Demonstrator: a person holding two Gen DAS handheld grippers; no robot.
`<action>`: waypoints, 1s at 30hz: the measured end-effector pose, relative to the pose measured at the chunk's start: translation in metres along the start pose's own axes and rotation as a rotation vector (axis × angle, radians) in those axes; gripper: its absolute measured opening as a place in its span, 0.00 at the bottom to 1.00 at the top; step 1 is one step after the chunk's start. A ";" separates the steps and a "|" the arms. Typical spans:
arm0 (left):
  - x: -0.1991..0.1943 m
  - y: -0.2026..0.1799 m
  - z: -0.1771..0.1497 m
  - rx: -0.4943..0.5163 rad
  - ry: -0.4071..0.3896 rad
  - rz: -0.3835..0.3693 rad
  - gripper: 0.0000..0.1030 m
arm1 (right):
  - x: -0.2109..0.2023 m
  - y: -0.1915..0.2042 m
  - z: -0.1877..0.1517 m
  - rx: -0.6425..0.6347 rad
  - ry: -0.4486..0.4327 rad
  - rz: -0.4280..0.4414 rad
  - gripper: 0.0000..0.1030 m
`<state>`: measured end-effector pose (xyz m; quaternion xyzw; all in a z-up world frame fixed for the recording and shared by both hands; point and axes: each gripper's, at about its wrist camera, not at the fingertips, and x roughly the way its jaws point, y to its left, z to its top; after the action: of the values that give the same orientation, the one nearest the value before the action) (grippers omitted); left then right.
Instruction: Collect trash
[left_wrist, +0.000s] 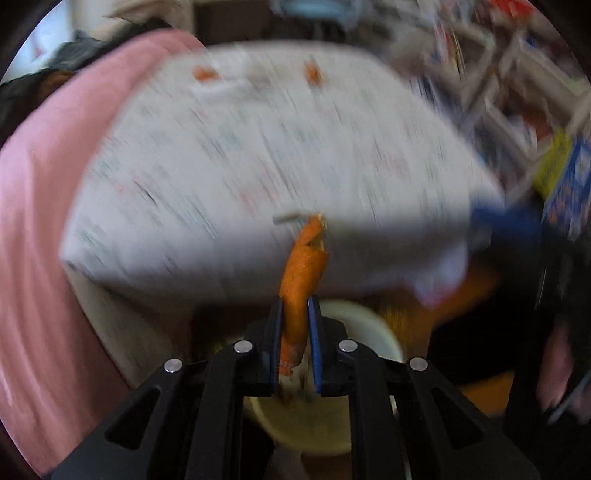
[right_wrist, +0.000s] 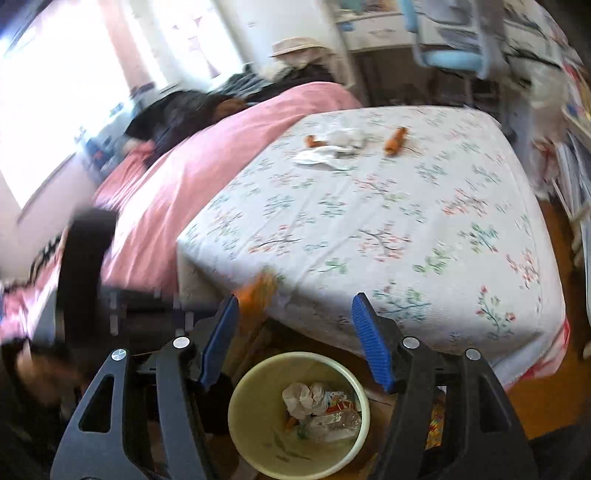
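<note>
Directly below both grippers stands the bin (right_wrist: 299, 413), on the floor off the bed's near corner, so a drop falls straight in. Your left gripper (left_wrist: 295, 332) has its fingers clenched on an orange peel (left_wrist: 301, 273) above the rim. Your right gripper (right_wrist: 295, 339) is released and empty. More peel (right_wrist: 395, 142) and tissue (right_wrist: 332, 147) lie near the bed's (right_wrist: 388, 229) far edge.

An orange peel strip (left_wrist: 301, 280), curled and roughly upright, is clamped between the pads of the left gripper (left_wrist: 295, 314), above the cream waste bin (right_wrist: 258, 384). The bin holds crumpled paper (right_wrist: 304, 397) and wrappers. At 12 o'clock from the bin, two orange peel pieces (right_wrist: 395, 140) and white tissues (right_wrist: 332, 146) lie on the floral bedsheet (right_wrist: 406, 221).
</note>
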<state>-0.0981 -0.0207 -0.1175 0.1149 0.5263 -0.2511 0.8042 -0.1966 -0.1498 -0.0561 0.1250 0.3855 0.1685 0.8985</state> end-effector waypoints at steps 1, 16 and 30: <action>0.005 -0.009 -0.006 0.042 0.031 0.020 0.16 | 0.001 -0.003 0.000 0.019 0.000 0.000 0.59; -0.038 0.023 0.003 -0.173 -0.241 0.129 0.76 | 0.014 -0.014 0.009 0.020 0.035 -0.023 0.64; -0.042 0.037 0.004 -0.282 -0.266 0.156 0.78 | 0.036 -0.003 0.002 -0.058 0.103 -0.046 0.64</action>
<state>-0.0889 0.0208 -0.0811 0.0075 0.4351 -0.1251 0.8916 -0.1715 -0.1386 -0.0797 0.0814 0.4289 0.1652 0.8844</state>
